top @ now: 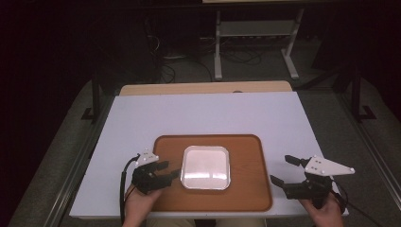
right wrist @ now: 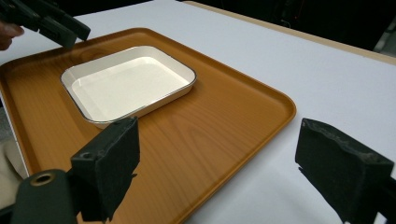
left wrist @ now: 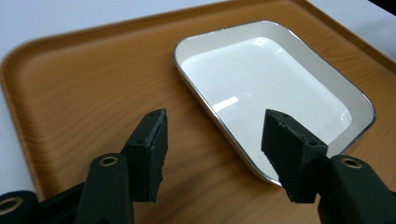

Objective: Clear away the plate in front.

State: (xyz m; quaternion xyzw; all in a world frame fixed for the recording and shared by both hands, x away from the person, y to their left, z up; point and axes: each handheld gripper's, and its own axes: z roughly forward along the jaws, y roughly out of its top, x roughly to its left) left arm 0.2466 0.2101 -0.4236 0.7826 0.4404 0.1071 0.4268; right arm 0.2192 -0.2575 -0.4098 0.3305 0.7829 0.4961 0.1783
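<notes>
Your white table [top: 142, 118] carries a wooden tray [top: 246, 189] with the white enamel dish [top: 206, 167] at its middle. Your left gripper [top: 171, 171], jaws spread, hovers beside the dish's left rim; your right gripper [top: 283, 169], jaws wide, hangs off the tray's right edge.

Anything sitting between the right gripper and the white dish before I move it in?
No. In the high view, only bare tray and a strip of white table separate the right gripper from the white dish. The right gripper view shows the same.
</notes>
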